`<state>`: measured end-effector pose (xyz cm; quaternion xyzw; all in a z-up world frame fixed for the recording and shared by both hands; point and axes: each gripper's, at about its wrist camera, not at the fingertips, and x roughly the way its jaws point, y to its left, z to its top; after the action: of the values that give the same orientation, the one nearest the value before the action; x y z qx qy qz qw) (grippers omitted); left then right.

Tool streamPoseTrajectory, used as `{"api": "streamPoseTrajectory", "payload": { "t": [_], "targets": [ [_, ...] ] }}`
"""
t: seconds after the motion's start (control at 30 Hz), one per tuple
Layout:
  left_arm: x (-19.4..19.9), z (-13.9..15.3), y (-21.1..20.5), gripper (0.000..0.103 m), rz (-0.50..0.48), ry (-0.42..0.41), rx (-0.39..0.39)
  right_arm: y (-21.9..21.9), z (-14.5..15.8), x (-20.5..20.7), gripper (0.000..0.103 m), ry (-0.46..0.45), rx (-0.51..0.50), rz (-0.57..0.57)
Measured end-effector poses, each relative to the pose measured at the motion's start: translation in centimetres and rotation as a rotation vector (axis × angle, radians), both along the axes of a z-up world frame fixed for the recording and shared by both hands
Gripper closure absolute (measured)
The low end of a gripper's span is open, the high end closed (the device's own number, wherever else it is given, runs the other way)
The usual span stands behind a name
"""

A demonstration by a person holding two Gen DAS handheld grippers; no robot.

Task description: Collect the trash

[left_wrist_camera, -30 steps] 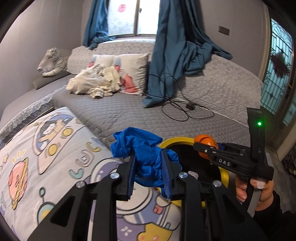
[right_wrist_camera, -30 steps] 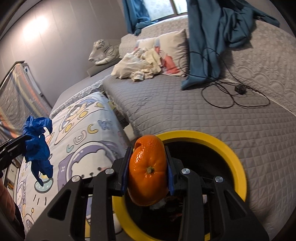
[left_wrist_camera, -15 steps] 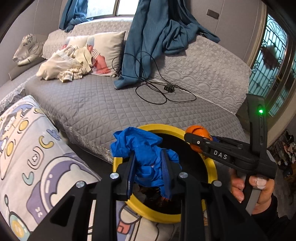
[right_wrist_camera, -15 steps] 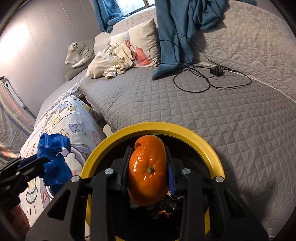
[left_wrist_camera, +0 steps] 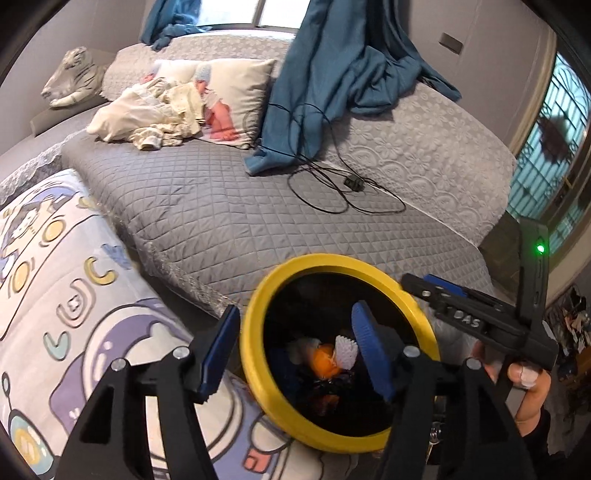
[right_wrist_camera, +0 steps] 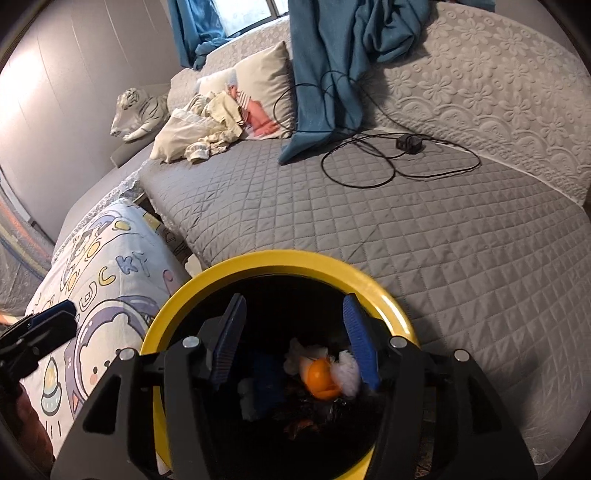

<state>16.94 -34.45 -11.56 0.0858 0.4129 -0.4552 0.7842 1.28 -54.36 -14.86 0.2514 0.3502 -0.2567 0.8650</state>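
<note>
Both claws hang over the round yellow-rimmed black bin point(right_wrist_camera: 280, 266). The left gripper point(left_wrist_camera: 295, 350) and right gripper point(right_wrist_camera: 293, 341) have just been opening; their jaws stand spread, nothing between. Below them, the orange peel point(right_wrist_camera: 319, 378) and crumpled blue plastic bag point(right_wrist_camera: 267, 384) lie inside.

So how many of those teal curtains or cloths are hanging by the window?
2. One big curtain hangs down onto the grey bed beside the pillow; a smaller one hangs further left by the window. More may be out of view.
</note>
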Motion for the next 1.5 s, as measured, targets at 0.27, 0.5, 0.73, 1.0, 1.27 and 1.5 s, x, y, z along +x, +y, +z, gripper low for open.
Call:
{"api": "streamPoseTrajectory", "payload": {
  "t": [0.27,0.5,0.73,1.0,1.27,1.5],
  "targets": [
    [2.7,1.6,7.6,0.043,0.143,-0.031,-0.024,1.7,1.4,0.5,0.051,0.029,-0.08,-0.03],
    [4.4,2.9,18.8,0.043,0.351,-0.096,-0.015,7.6,3.7,3.4,0.051,-0.001,-0.158,0.072],
    [3.9,3.6,30.7,0.043,0.595,-0.14,-0.024,16.9,6.1,6.9,0.048,-0.075,-0.218,0.278],
    [0.1,4.4,37.9,0.028,0.769,-0.243,-0.042,26.8,8.4,8.3,0.034,-0.169,-0.308,0.44],
    [-4.5,4.1,40.0,0.008,0.86,-0.346,-0.081,31.4,7.9,7.1,0.008,-0.208,-0.394,0.418],
    [-8.0,3.7,39.7,0.008,0.938,-0.429,-0.078,33.0,6.8,4.9,0.008,-0.266,-0.458,0.361]
  ]
}}
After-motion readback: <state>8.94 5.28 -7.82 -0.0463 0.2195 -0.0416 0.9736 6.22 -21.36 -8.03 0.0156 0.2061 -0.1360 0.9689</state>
